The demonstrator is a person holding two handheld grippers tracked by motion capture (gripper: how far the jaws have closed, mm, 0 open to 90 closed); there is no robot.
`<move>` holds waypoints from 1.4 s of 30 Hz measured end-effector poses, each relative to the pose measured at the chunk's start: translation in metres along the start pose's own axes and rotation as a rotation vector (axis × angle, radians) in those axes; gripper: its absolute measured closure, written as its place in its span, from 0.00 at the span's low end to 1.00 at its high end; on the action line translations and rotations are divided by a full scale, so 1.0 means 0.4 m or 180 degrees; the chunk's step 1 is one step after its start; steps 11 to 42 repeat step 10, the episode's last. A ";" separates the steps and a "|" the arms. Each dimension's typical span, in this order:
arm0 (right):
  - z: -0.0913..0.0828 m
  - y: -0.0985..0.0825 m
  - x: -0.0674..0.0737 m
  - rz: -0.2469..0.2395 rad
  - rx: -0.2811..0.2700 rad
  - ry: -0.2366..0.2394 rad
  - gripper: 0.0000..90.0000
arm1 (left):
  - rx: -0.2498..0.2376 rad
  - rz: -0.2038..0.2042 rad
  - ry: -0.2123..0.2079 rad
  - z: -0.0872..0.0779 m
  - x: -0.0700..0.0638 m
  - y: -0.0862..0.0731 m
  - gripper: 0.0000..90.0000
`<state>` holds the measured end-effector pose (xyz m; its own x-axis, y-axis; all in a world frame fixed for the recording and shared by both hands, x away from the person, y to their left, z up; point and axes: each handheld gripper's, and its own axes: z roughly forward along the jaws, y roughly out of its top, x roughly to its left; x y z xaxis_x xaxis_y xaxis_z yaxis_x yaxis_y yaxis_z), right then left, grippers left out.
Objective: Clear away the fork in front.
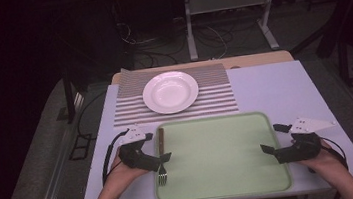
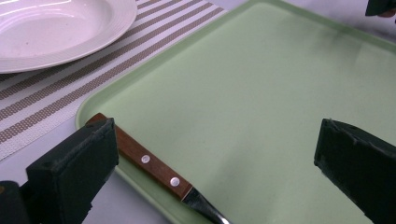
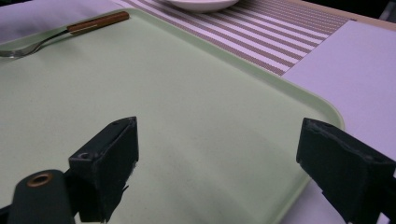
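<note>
A fork (image 1: 161,154) with a brown wooden handle lies along the left rim of the pale green tray (image 1: 221,155), tines toward the front edge. My left gripper (image 1: 156,148) hovers over it, open. In the left gripper view the fork handle (image 2: 149,161) lies just inside the left jaw, and the pads of the gripper (image 2: 215,158) do not touch it. My right gripper (image 1: 273,138) stands open over the tray's right edge, nothing between its jaws (image 3: 217,163). From there the fork (image 3: 70,30) lies far off across the tray (image 3: 187,93).
A white plate (image 1: 170,91) sits on a striped placemat (image 1: 220,99) behind the tray, on a light tabletop (image 1: 274,88). The plate (image 2: 51,28) and placemat (image 2: 60,93) lie just beyond the left gripper. Dark floor, cables and a stand lie past the table.
</note>
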<state>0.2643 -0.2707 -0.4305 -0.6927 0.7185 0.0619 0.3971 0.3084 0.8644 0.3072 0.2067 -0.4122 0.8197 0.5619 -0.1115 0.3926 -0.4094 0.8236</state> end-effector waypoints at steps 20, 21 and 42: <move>0.001 -0.002 0.002 -0.0026 0.0012 0.0005 0.14 | -0.0021 -0.0021 0.0028 0.000 0.008 0.000 0.00; 0.001 -0.002 0.002 -0.0026 0.0012 0.0005 0.14 | -0.0021 -0.0021 0.0028 0.000 0.008 0.000 0.00; 0.001 -0.002 0.002 -0.0026 0.0012 0.0005 0.14 | -0.0021 -0.0021 0.0028 0.000 0.008 0.000 0.00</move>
